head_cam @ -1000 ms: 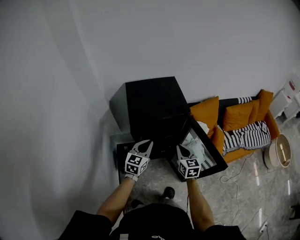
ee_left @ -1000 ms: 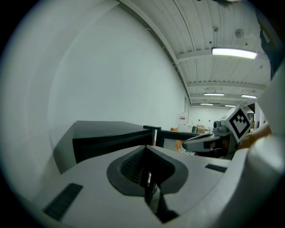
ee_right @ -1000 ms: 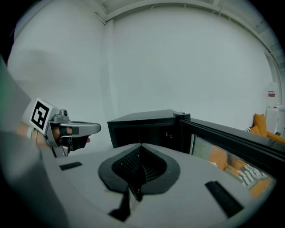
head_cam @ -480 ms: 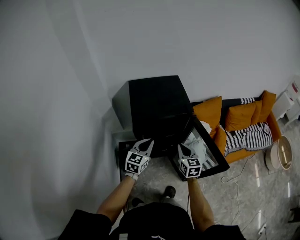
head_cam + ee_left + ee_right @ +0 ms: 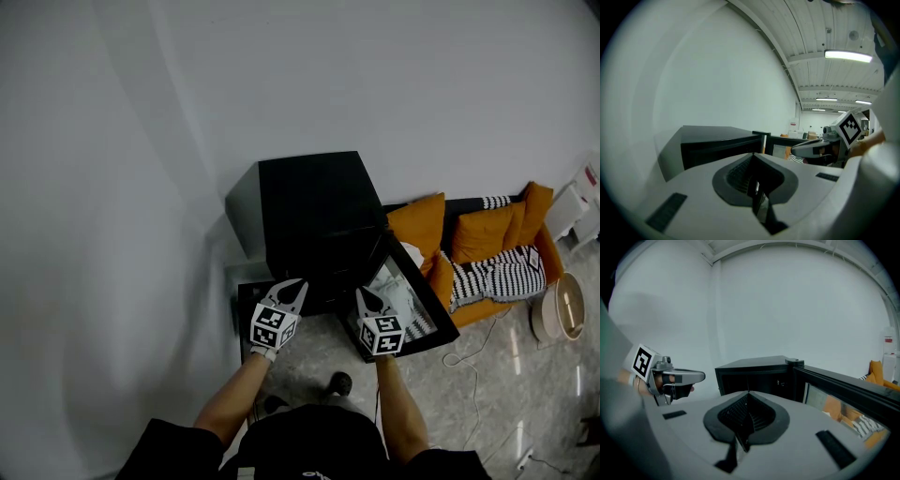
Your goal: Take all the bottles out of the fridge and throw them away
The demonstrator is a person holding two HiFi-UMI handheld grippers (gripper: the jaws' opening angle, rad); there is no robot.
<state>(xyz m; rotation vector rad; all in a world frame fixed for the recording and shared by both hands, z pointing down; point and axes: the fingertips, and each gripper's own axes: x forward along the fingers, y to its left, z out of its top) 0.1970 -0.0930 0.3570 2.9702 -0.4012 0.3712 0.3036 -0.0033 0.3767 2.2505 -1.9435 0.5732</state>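
Observation:
A black mini fridge (image 5: 309, 220) stands on the floor against the white wall. Its door (image 5: 412, 305) hangs open to the right, and pale shelving shows on the door's inner side. I cannot make out any bottles; the fridge's inside is dark. My left gripper (image 5: 292, 285) hovers in front of the fridge's left part, shut and empty. My right gripper (image 5: 363, 297) is held beside the open door, also shut and empty. The left gripper view shows the fridge (image 5: 717, 140) ahead and the right gripper (image 5: 818, 146) alongside. From the right gripper view, the fridge (image 5: 754, 373) and the left gripper (image 5: 679, 377) are both in sight.
An orange sofa (image 5: 469, 246) with striped cushions sits right of the fridge. A round pale container (image 5: 555, 305) stands further right. A black open box (image 5: 244, 305) lies at the fridge's lower left. A white cable (image 5: 469, 375) trails over the grey floor.
Both grippers hold their places and stay shut. Only the head view has shifted a little since a second ago.

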